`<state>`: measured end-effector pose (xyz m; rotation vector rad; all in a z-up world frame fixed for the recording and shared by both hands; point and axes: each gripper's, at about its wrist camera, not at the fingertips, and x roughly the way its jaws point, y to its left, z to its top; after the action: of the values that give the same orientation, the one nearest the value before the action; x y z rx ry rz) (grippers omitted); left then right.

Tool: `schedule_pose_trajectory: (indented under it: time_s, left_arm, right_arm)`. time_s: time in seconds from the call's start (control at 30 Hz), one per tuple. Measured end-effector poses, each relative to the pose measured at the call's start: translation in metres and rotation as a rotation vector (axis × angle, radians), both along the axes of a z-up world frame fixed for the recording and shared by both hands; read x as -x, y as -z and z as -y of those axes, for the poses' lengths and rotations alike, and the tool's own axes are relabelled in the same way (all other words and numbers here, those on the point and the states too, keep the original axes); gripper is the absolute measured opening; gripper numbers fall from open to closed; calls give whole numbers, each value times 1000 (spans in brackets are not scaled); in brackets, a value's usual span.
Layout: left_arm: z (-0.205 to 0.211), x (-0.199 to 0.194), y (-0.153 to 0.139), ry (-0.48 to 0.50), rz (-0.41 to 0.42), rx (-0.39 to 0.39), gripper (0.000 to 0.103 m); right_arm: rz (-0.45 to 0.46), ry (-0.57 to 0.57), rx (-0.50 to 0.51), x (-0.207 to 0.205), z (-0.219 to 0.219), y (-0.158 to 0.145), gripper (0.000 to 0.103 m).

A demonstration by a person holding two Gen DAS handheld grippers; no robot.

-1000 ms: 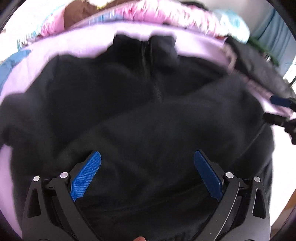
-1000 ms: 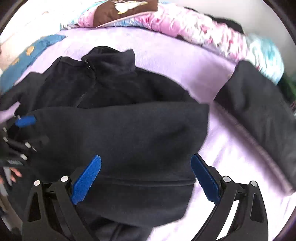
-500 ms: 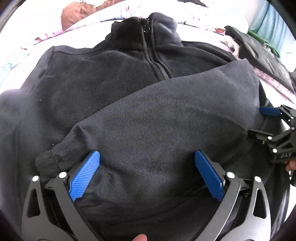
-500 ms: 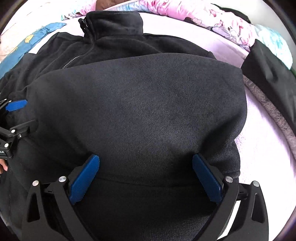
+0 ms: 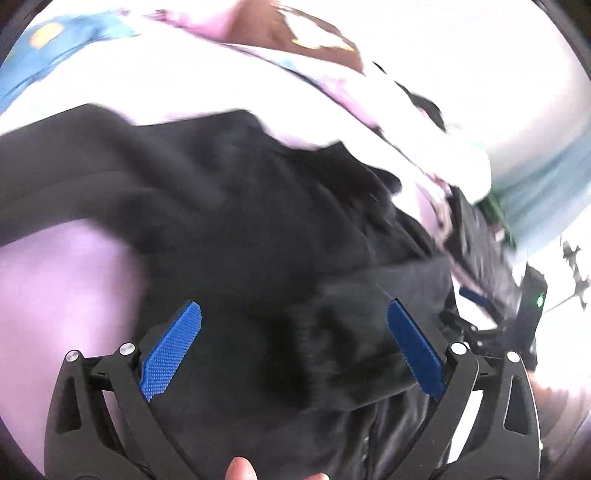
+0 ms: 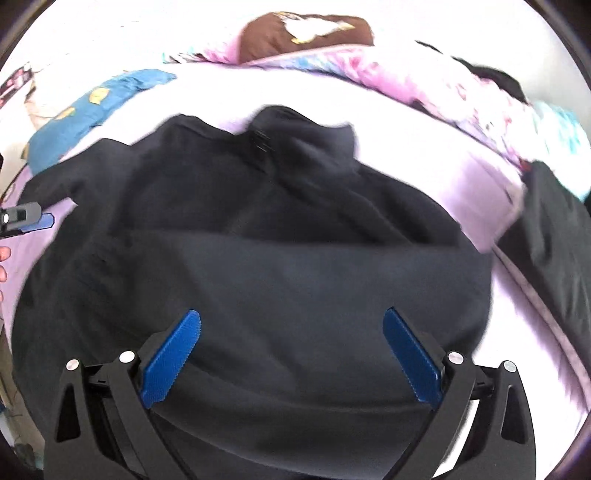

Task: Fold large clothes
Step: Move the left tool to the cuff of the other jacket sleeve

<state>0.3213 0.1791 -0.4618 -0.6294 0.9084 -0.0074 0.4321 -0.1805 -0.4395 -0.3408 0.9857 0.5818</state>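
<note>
Since half a second ago both cameras have pulled back from the jacket, and the left one has swung left, so lilac bedding now shows beside the cloth. In the left wrist view the left gripper [image 5: 293, 350] hangs with jaws spread wide and nothing between its blue pads [image 5: 170, 350]; the black jacket [image 5: 236, 229] lies below on the sheet [image 5: 66, 288], its folded sleeve end [image 5: 354, 332] just under the right pad, and a floral quilt [image 5: 369, 122] lies blurred beyond. In the right wrist view the right gripper [image 6: 291, 360] is equally wide and empty above the jacket [image 6: 280, 280], collar [image 6: 295, 136] pointing away; a brown pillow [image 6: 306, 35] and another dark garment [image 6: 557, 236] sit on the bed.
</note>
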Motion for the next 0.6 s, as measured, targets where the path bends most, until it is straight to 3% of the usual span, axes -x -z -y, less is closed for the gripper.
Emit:
schedule_pose_trajectory:
  time_s: [0.17, 0.3, 0.6]
  left_arm:
    - [-94, 47, 11, -182, -27, 100, 97]
    - [-161, 84, 19, -335, -37, 128, 97]
    - [-288, 161, 37, -618, 9, 245, 97]
  right_arm:
    - [8, -77, -35, 1, -70, -3, 98]
    - [19, -142, -40, 0, -125, 1, 98]
    - [4, -228, -29, 2, -212, 22, 98]
